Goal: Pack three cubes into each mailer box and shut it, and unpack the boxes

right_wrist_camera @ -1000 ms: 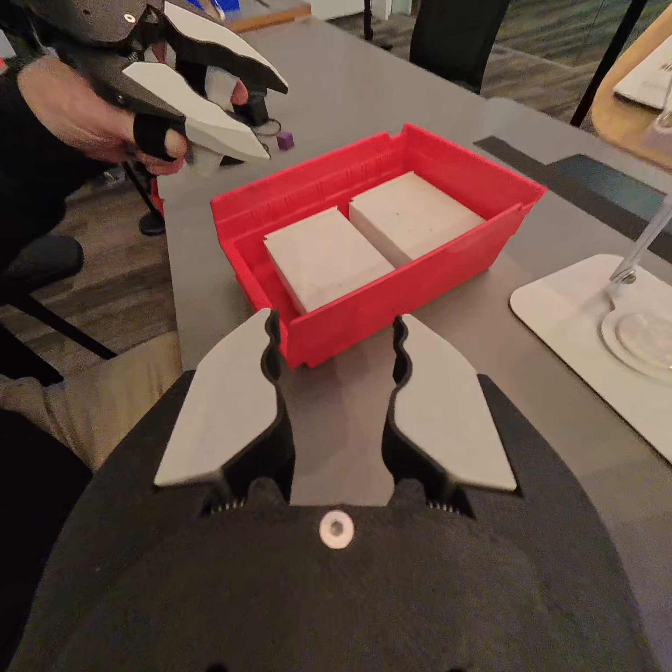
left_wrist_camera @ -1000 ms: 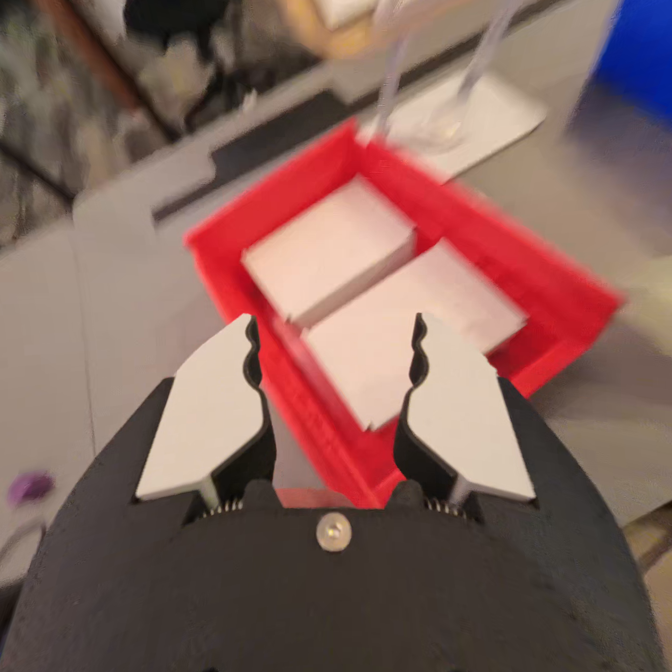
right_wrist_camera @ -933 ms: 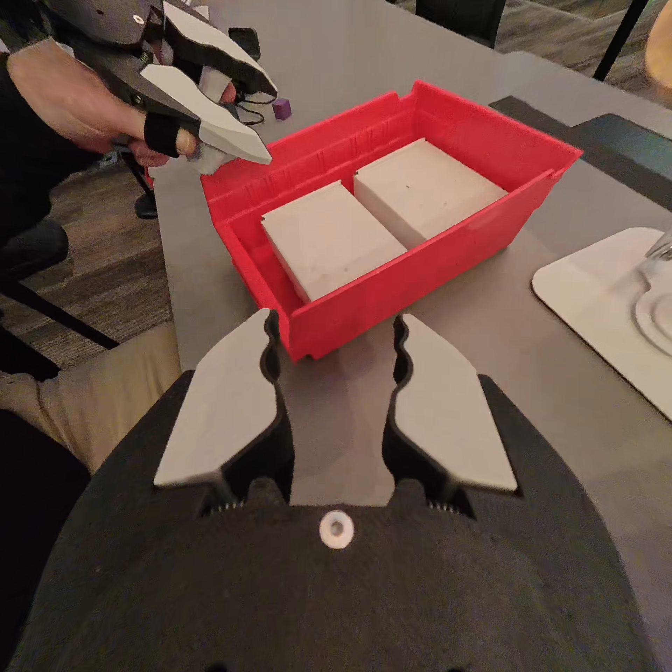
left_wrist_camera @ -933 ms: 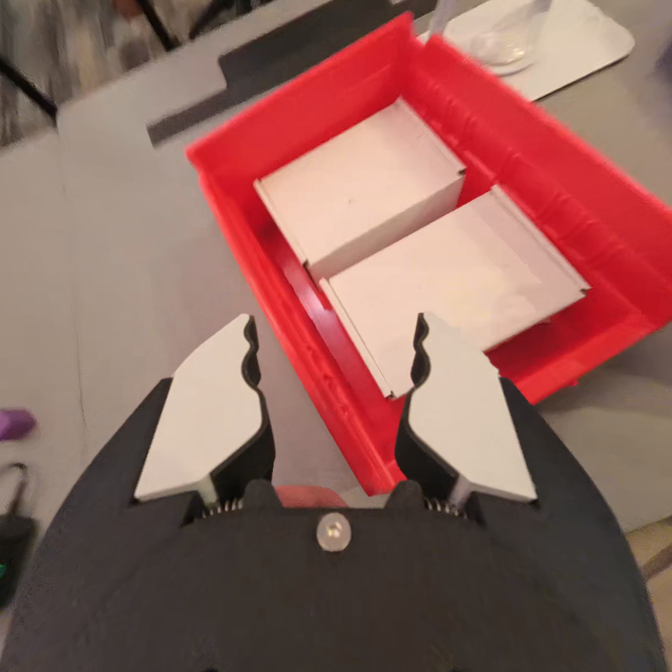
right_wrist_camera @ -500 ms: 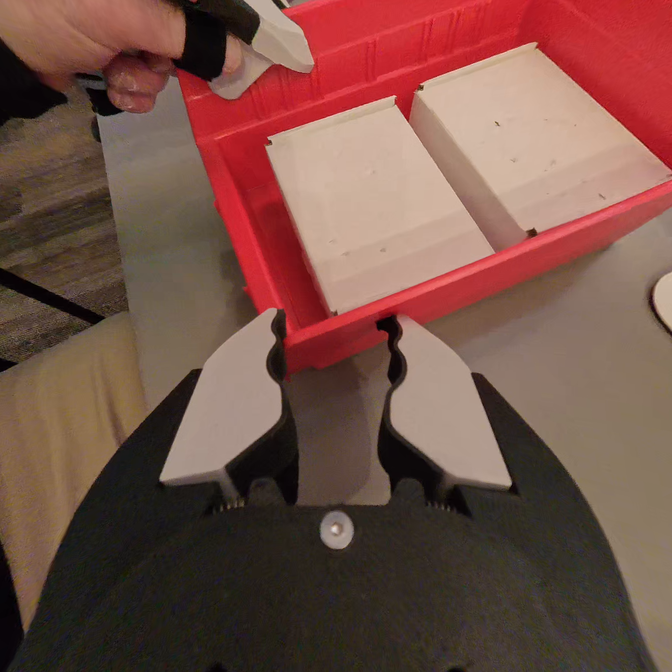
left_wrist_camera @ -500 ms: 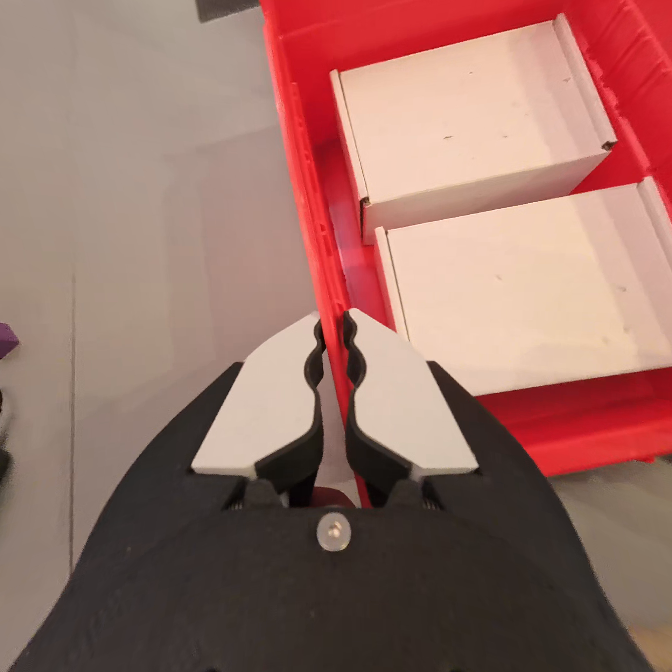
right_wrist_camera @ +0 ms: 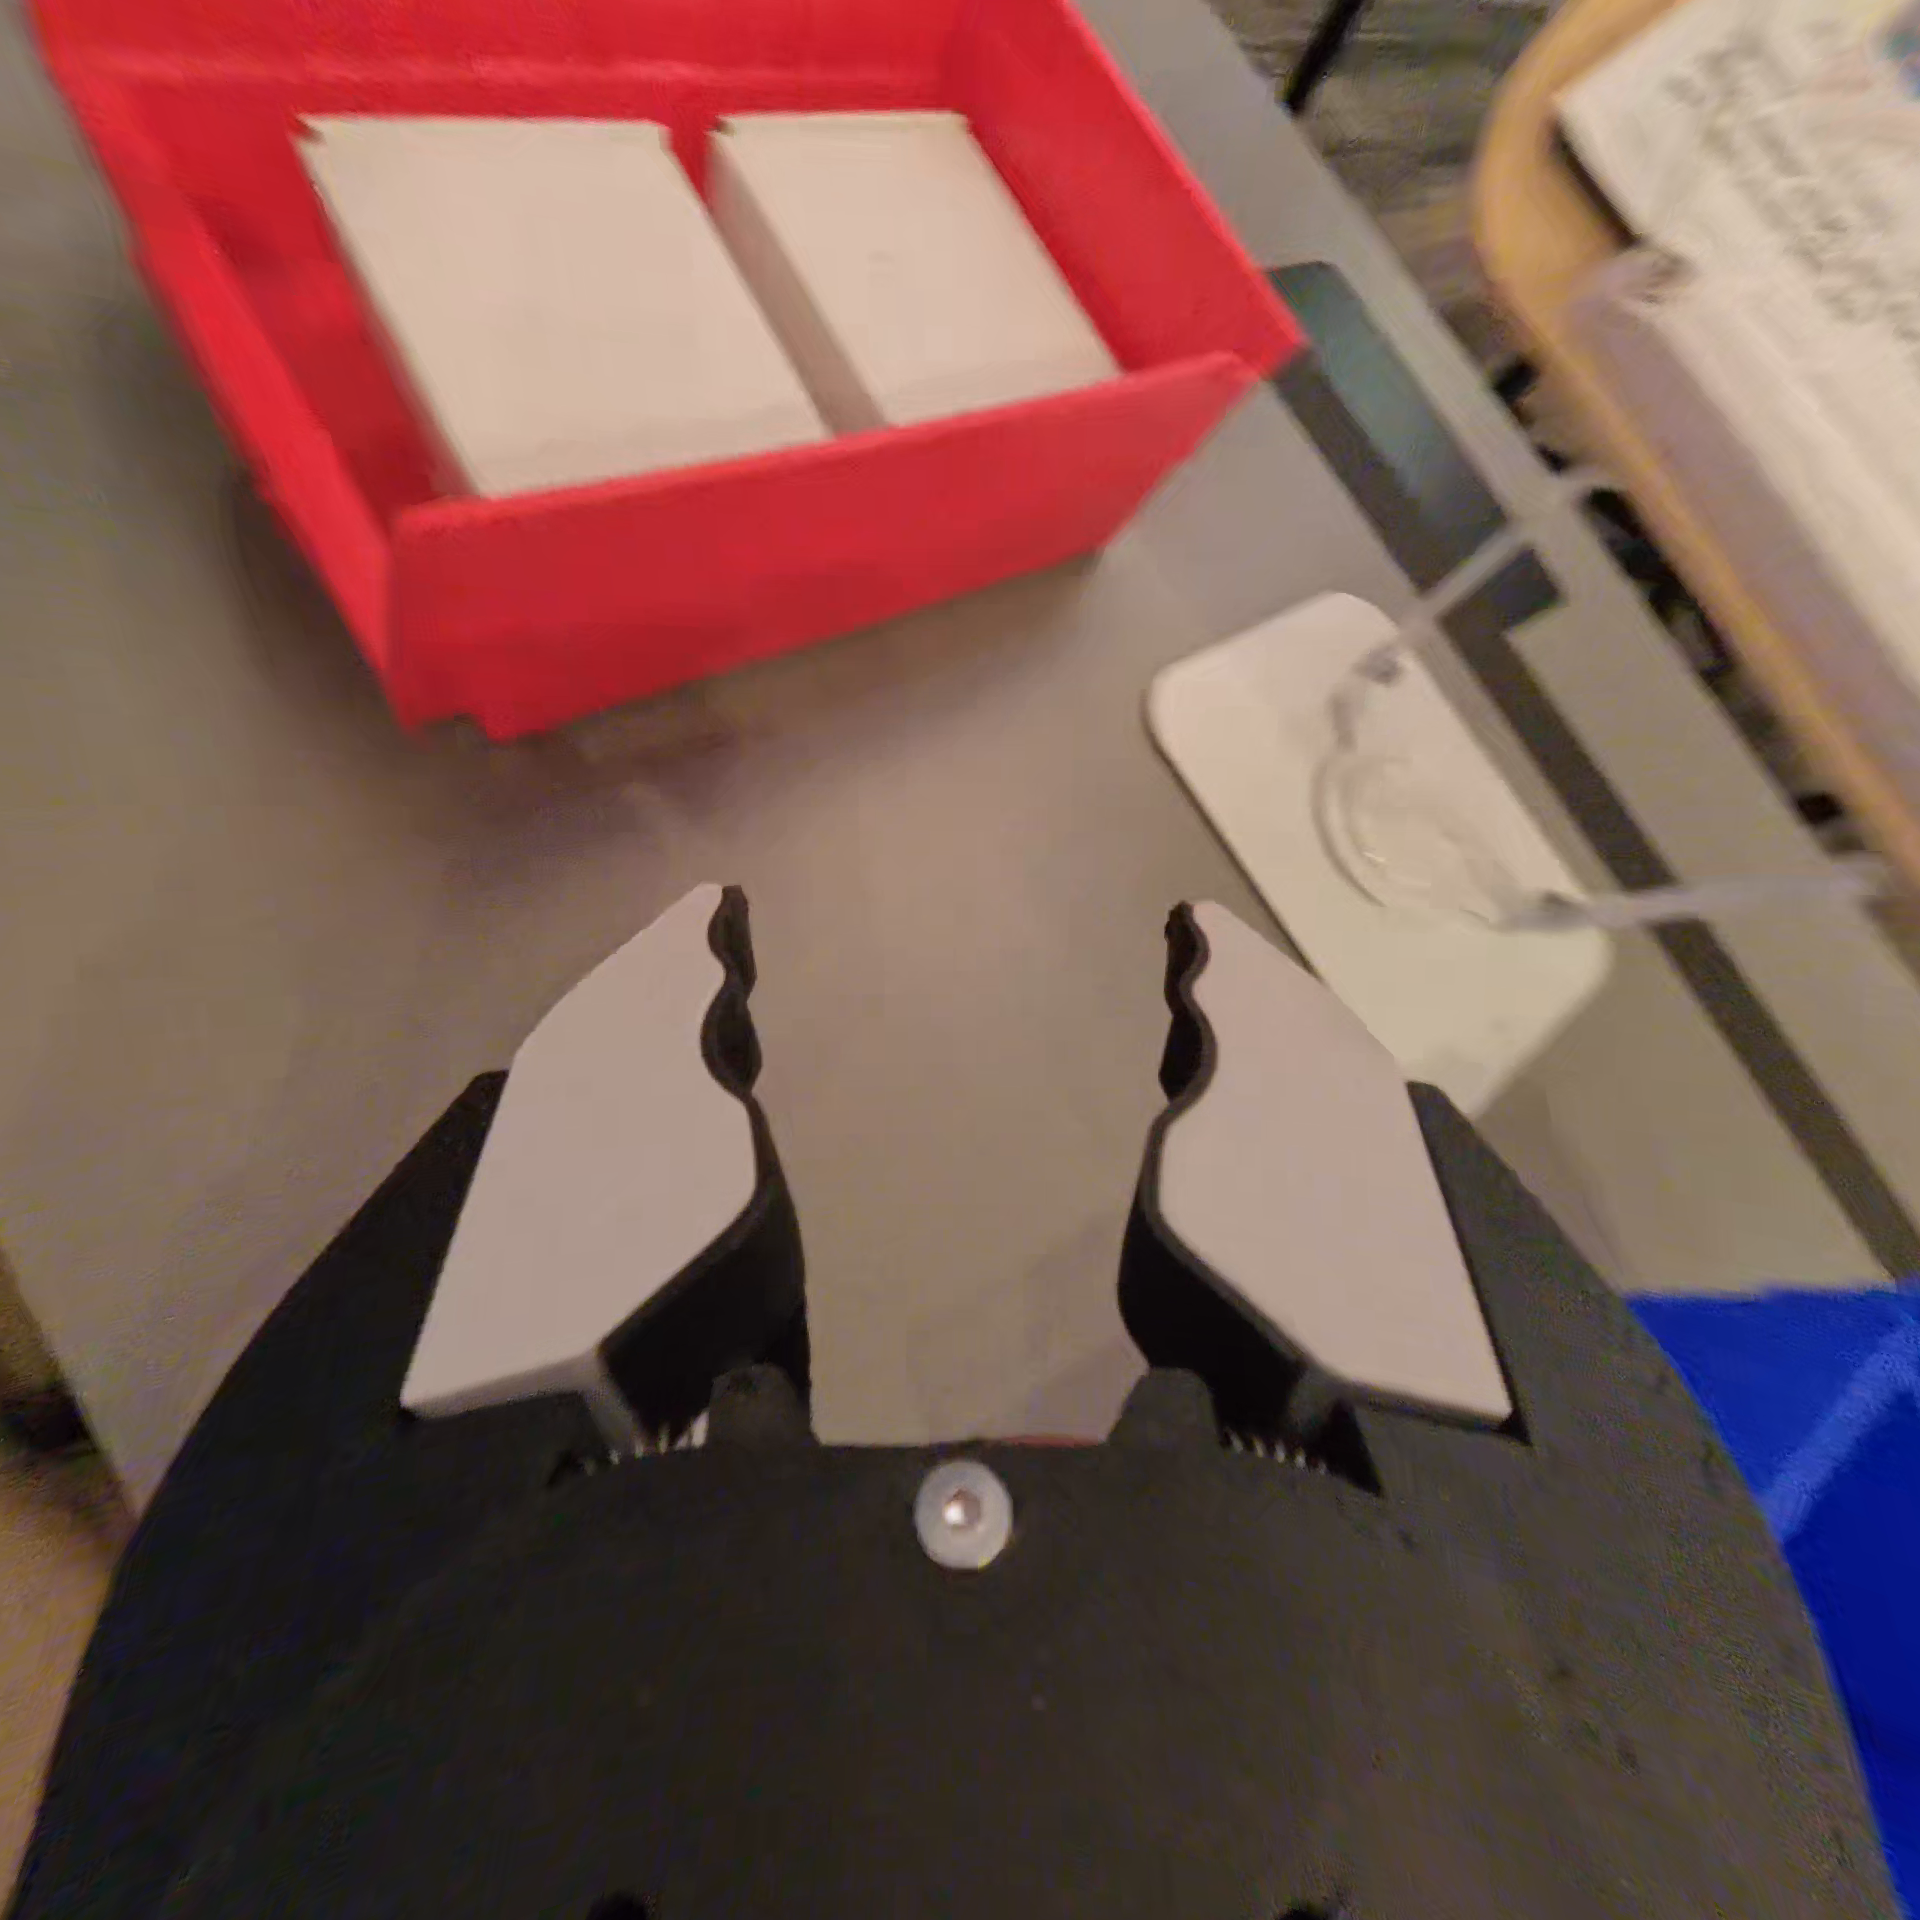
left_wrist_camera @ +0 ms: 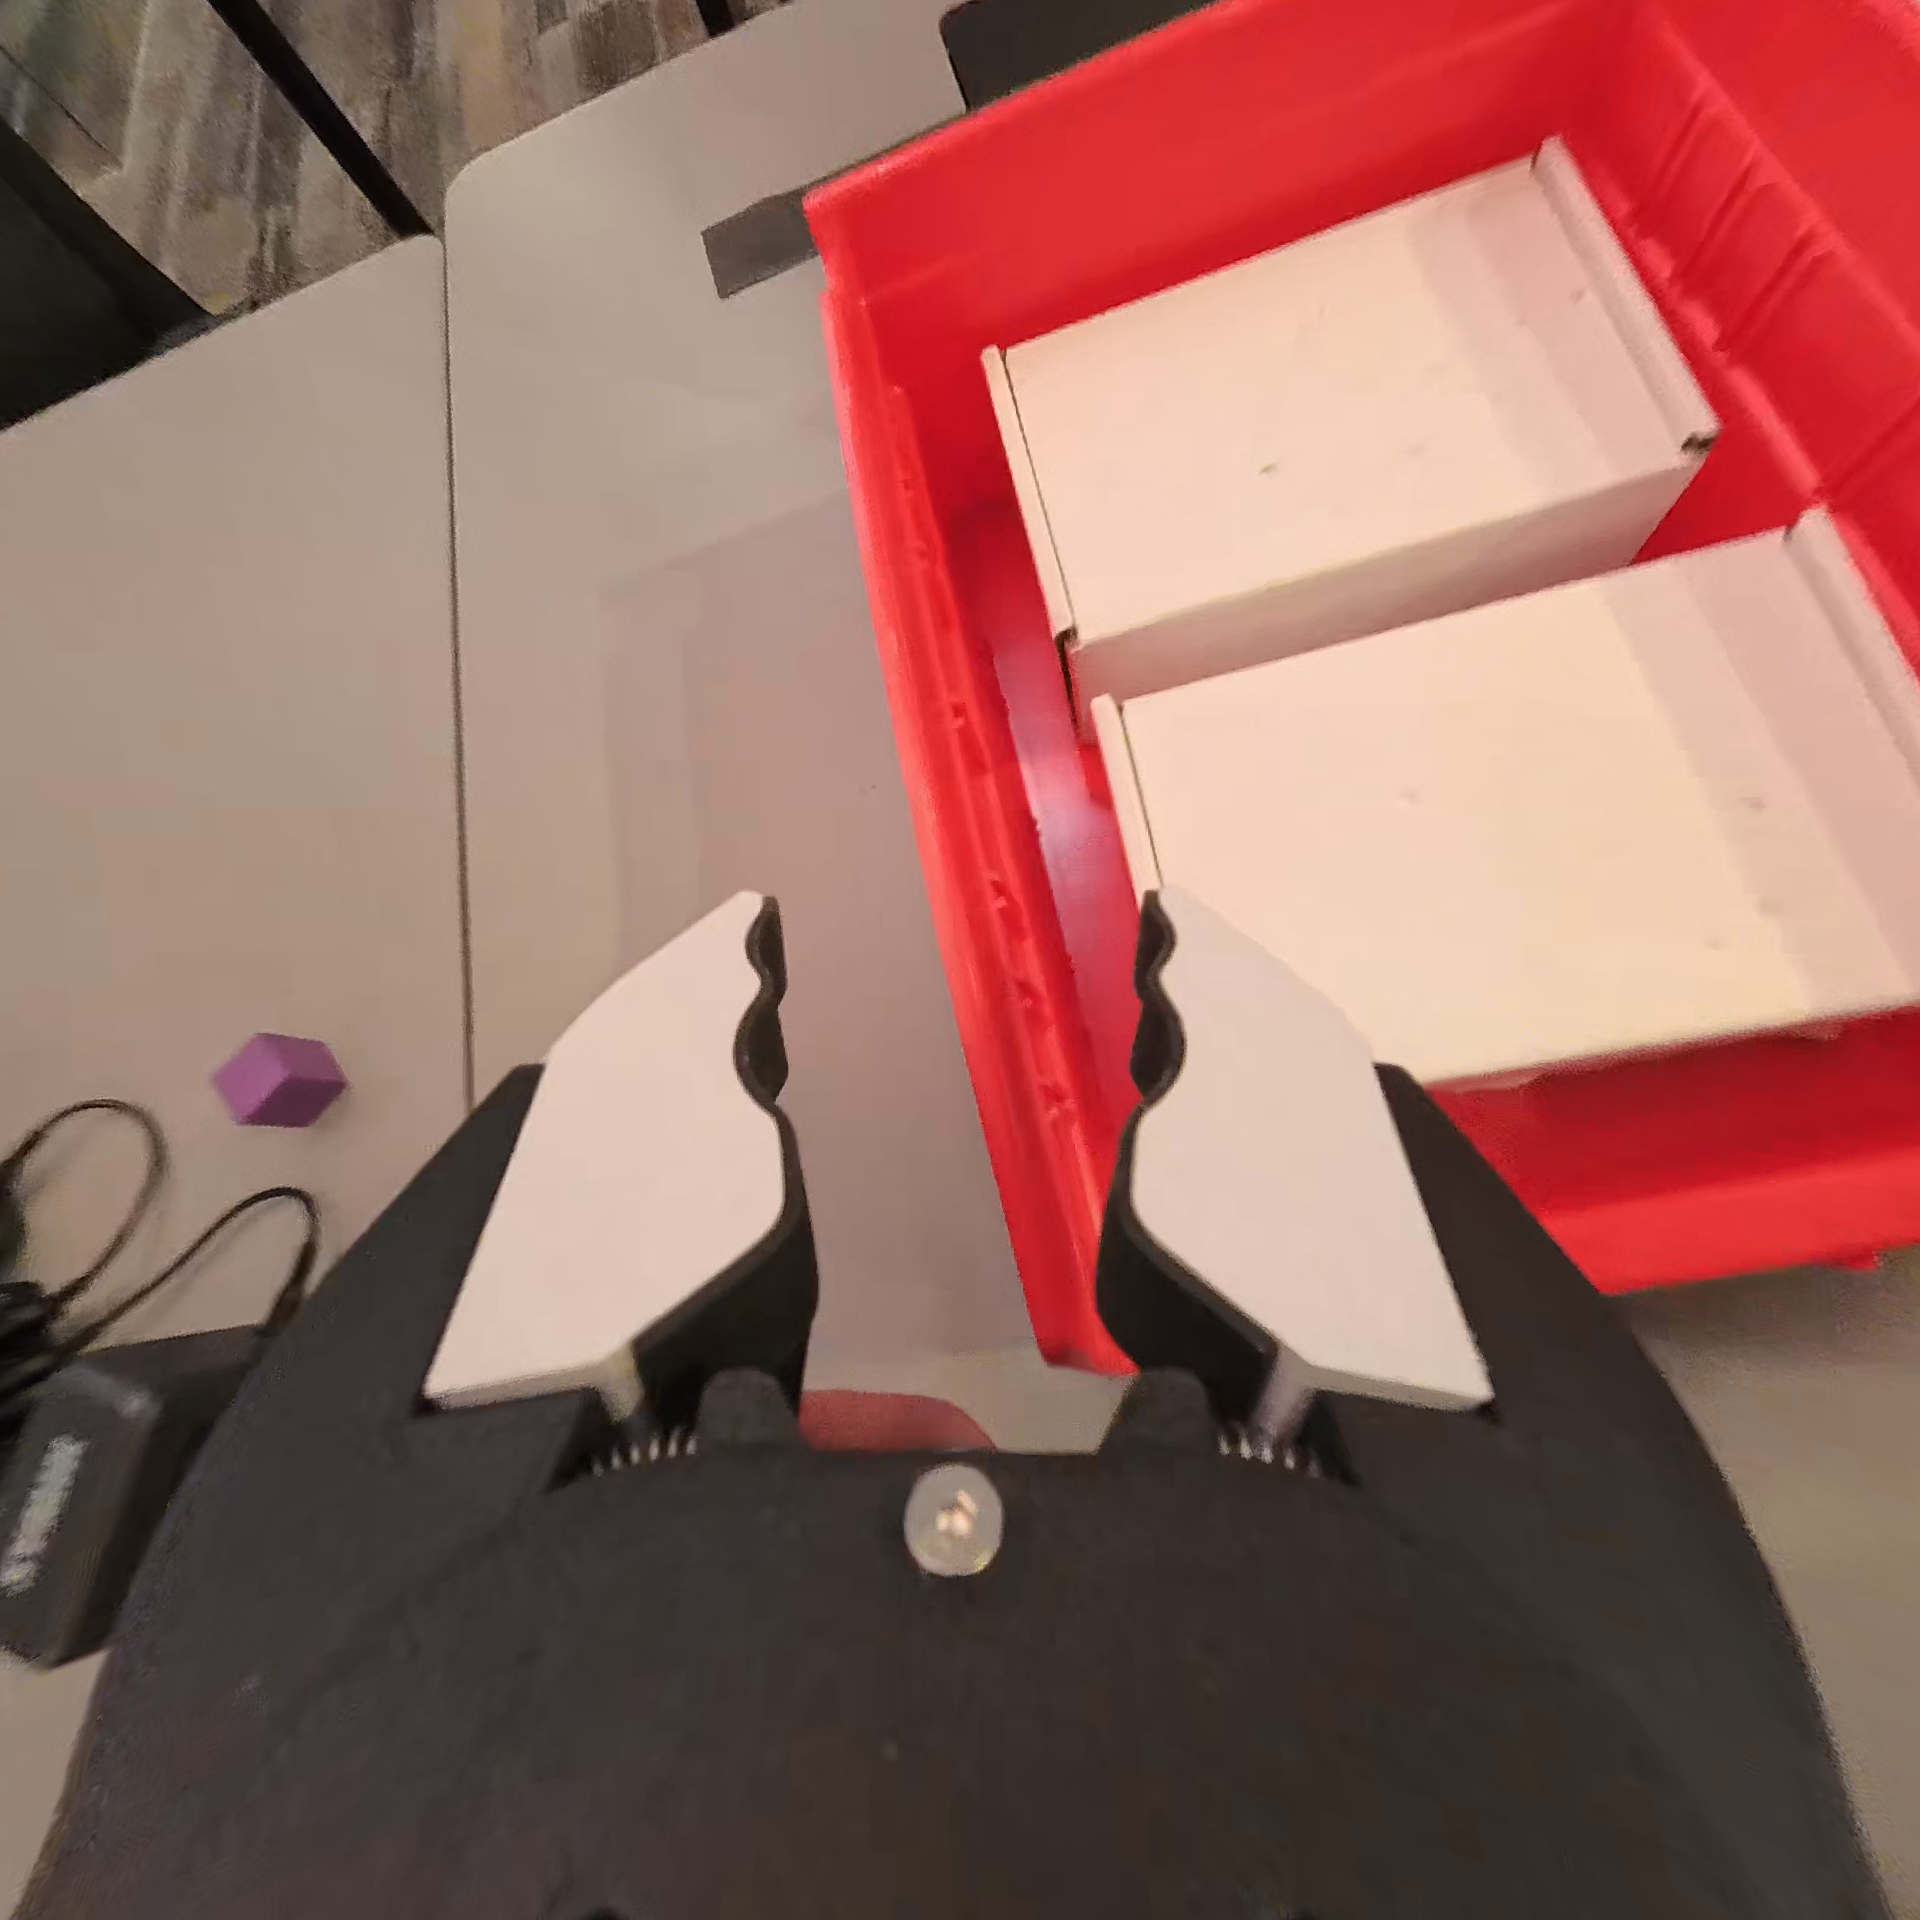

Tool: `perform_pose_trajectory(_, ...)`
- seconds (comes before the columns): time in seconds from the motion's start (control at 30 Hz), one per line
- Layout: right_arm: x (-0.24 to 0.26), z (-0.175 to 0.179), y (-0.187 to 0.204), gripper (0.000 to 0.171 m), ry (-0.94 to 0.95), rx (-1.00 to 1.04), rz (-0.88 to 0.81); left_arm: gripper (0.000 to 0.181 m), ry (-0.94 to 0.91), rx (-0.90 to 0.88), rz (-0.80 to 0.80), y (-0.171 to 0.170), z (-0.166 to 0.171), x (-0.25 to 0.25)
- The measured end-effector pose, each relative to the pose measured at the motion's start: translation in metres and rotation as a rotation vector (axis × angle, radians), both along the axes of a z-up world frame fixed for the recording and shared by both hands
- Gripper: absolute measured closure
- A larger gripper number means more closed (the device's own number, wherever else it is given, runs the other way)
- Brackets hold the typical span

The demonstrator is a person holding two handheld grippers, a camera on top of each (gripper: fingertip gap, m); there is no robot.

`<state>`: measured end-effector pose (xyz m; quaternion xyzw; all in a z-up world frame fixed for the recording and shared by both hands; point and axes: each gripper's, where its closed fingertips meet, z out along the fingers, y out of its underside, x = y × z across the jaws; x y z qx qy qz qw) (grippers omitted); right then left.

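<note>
A red bin [left_wrist_camera: 1299, 197] sits on the grey table and holds two shut white mailer boxes side by side, the far one [left_wrist_camera: 1330, 457] and the near one [left_wrist_camera: 1507, 810]. My left gripper [left_wrist_camera: 958, 914] is open and empty, its fingers either side of the bin's left wall near the front corner. A purple cube [left_wrist_camera: 278, 1078] lies on the table to the left. In the right wrist view the bin [right_wrist_camera: 790, 561] and both boxes [right_wrist_camera: 551, 301] [right_wrist_camera: 904, 249] are at the upper left. My right gripper [right_wrist_camera: 956, 904] is open and empty over bare table, short of the bin.
Black cables and a black adapter [left_wrist_camera: 62, 1475] lie at the left table edge. A white pad with a clear stand [right_wrist_camera: 1382, 831] sits right of my right gripper. A blue bin [right_wrist_camera: 1808, 1455] is at the lower right, and a round wooden table with papers [right_wrist_camera: 1714, 208] beyond. My left gripper's tips are some 25 cm from the purple cube [left_wrist_camera: 278, 1078].
My left gripper was shut on the bin's left wall half a second ago and has opened. My right gripper has drawn back from the bin's front wall, swung right and opened wider.
</note>
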<state>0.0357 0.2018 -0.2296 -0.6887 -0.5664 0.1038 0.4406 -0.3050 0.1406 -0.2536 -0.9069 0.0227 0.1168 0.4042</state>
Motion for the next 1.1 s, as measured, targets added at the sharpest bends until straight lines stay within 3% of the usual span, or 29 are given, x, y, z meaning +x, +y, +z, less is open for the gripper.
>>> perform_pose_trajectory(0.13,0.108,0.013,0.049,0.097,-0.062,0.091,-0.285,0.129,-0.028,-0.062,0.007,-0.003,-0.016,0.0)
perform_pose_trajectory(0.23,0.154,-0.01,0.062,0.097,-0.128,0.018,-0.39,0.151,-0.042,-0.098,0.028,-0.004,-0.028,-0.003)
perform_pose_trajectory(0.3,0.162,-0.033,0.063,0.096,-0.16,-0.048,-0.398,0.166,-0.049,-0.1,0.029,-0.003,-0.033,-0.001)
perform_pose_trajectory(0.4,0.165,-0.057,0.069,0.095,-0.223,-0.07,-0.424,0.169,-0.094,-0.087,0.059,-0.002,-0.033,0.001)
perform_pose_trajectory(0.63,0.193,-0.055,0.082,0.121,-0.176,-0.074,-0.525,0.176,-0.268,-0.002,0.137,0.005,-0.034,0.006)
perform_pose_trajectory(0.97,0.232,-0.052,0.101,0.168,0.026,-0.122,-0.655,0.176,-0.259,0.056,0.186,0.016,-0.034,0.008)
perform_pose_trajectory(1.1,0.249,-0.053,0.103,0.168,0.083,-0.143,-0.703,0.176,-0.236,0.061,0.19,0.021,-0.033,0.005)
